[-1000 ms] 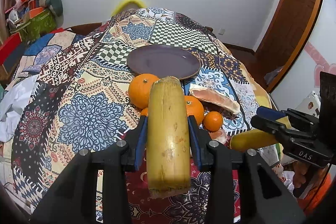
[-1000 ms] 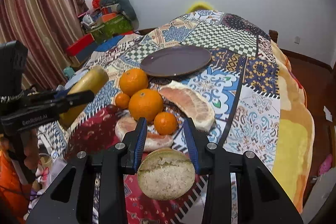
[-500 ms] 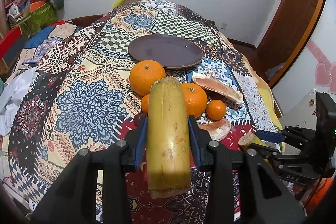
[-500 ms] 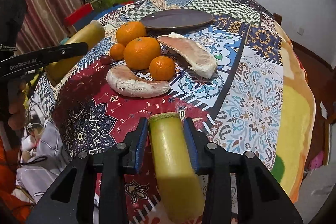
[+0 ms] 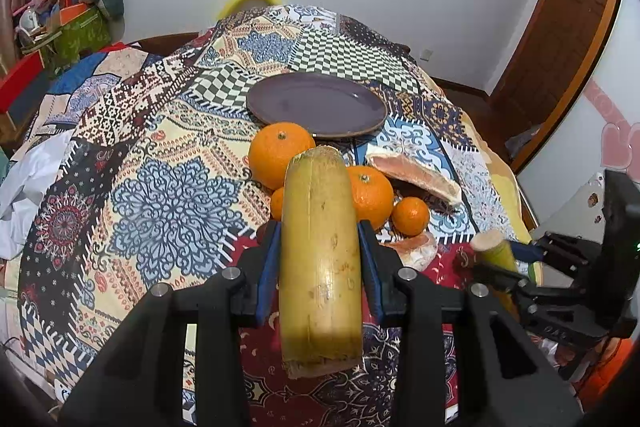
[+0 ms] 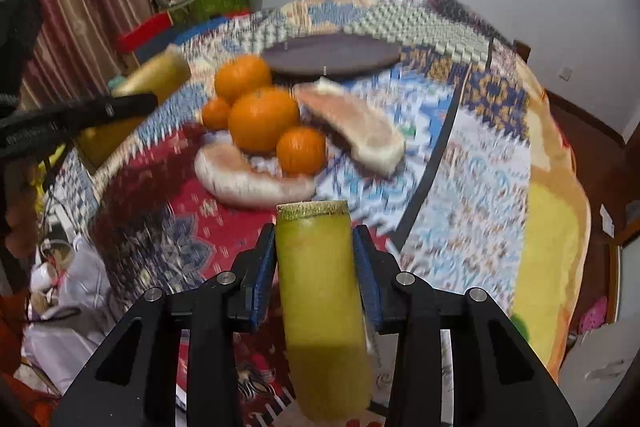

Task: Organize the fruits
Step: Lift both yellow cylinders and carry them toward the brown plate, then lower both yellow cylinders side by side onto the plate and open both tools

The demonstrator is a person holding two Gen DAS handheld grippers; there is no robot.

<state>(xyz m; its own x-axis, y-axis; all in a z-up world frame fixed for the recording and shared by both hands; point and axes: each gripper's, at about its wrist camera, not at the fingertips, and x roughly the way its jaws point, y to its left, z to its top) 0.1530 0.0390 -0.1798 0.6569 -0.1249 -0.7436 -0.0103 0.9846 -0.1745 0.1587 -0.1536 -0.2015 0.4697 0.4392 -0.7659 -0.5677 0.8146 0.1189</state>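
Observation:
My left gripper (image 5: 318, 227) is shut on a thick yellow stalk piece (image 5: 320, 267) that lies lengthwise between its blue pads, above the patterned cloth. My right gripper (image 6: 314, 231) is shut on a greener stalk piece (image 6: 324, 307), also lengthwise, cut end forward. Several oranges (image 5: 280, 153) (image 6: 262, 119) sit in a cluster in front of both grippers, with two pale pomelo wedges (image 5: 416, 177) (image 6: 248, 179) beside them. A dark purple plate (image 5: 316, 105) (image 6: 332, 55) lies behind the fruit with nothing on it. The right wrist view is blurred.
A patchwork cloth (image 5: 172, 195) covers the round table. The right gripper (image 5: 504, 259) with its stalk shows at the right edge of the left wrist view; the left gripper (image 6: 120, 103) shows at the left of the right one. Boxes and clutter (image 5: 64, 23) stand far left; a wooden door (image 5: 560, 47) is at the right.
The right gripper's stalk went from showing its cut end to lying lengthwise between the fingers, and the right view has swung and blurred. The left gripper and its stalk stayed put.

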